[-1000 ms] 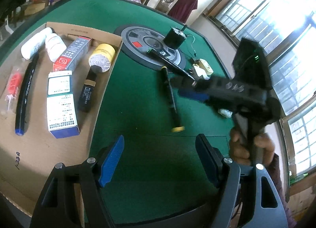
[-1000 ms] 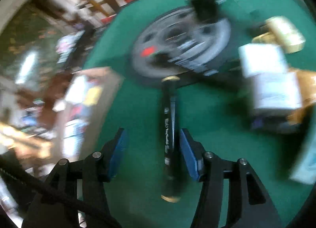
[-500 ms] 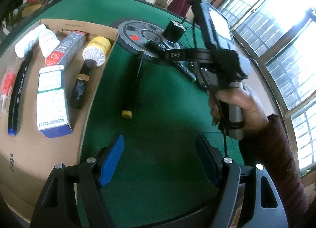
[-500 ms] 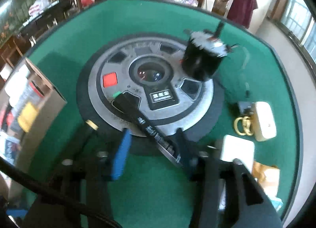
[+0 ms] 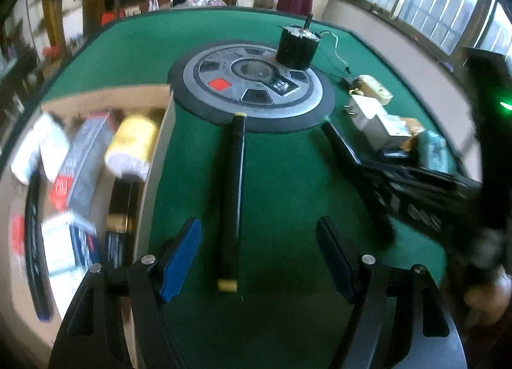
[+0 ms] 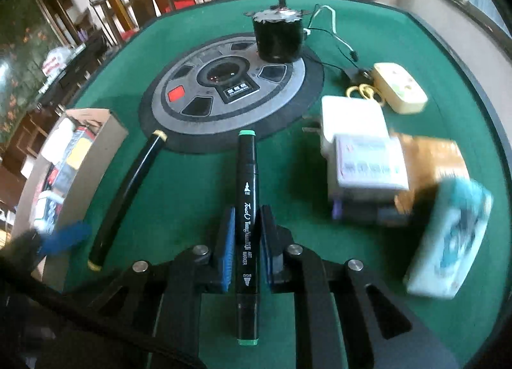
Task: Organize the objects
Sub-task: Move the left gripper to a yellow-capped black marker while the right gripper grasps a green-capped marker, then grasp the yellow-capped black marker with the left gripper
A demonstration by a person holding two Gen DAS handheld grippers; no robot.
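Observation:
My right gripper (image 6: 245, 222) is shut on a black art marker with green caps (image 6: 246, 177) and holds it pointing toward the round grey panel (image 6: 224, 94). The marker also shows in the left wrist view (image 5: 352, 158), held by the right gripper at the right. A black pen with yellow ends (image 5: 233, 193) lies on the green felt, its near end between the fingers of my open left gripper (image 5: 259, 254). It also shows at the left of the right wrist view (image 6: 128, 196). A cardboard box (image 5: 156, 158) with packets and tubes sits at the left.
A black motor (image 6: 276, 33) with wires stands on the round panel. White and brown boxes (image 6: 368, 161), a cream power strip (image 6: 400, 87) and a teal-printed box (image 6: 448, 241) crowd the right side. The table edge curves behind them.
The right gripper has closed on the green-capped marker and pulled it off the round panel toward the near right. The left gripper has moved up over the yellow-ended pen.

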